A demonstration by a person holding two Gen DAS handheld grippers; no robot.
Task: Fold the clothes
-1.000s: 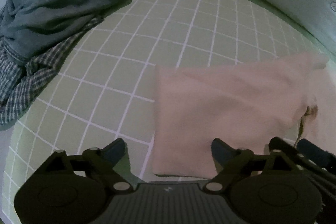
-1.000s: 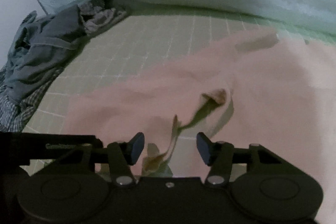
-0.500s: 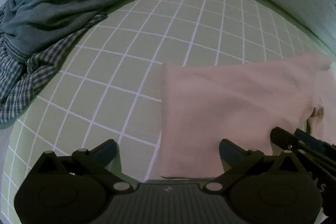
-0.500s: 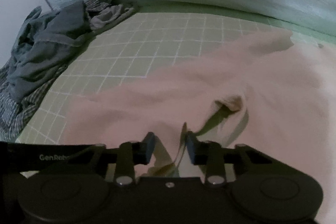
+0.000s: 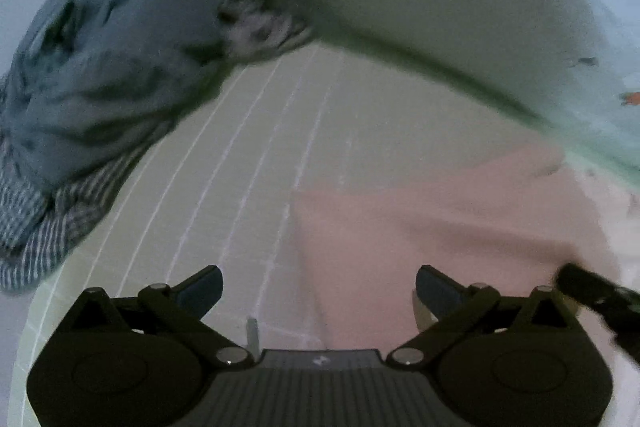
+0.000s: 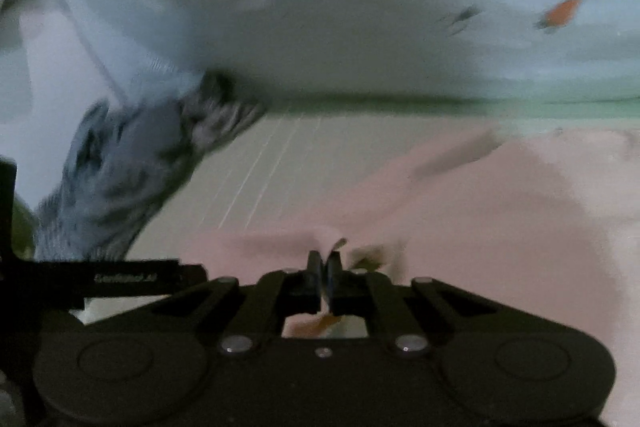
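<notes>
The pink garment point(image 6: 460, 211) lies spread over the gridded mat point(image 6: 288, 155), filling the 3 to 6 o'clock part of the right wrist view and the 4 o'clock part of the left wrist view point(image 5: 420, 239). A second ago the right tool point(image 6: 323, 269) stood apart around a brownish strip of it, a strap or neck edge; half a second ago it was narrowing, and now its fingers are together, clamped on that pale strip with pink cloth bunched just ahead at 12 o'clock. That reads as a grasp just made, so the garment can be lifted or drawn over for a fold. The left tool point(image 5: 318, 289) stands wide apart, holding nothing, with the garment's straight left edge running between its fingers. Both views have gone streaky since the earlier frames, which suggests quick motion. The cloth looks soft, thin and matte, with shallow wrinkles and one corner reaching toward 1 o'clock. A heap of blue denim and checked clothes point(image 5: 92, 99) sits well apart at 9 to 10 o'clock, and a pale sheet with orange carrot prints point(image 6: 360, 19) rises behind at 12 o'clock.
</notes>
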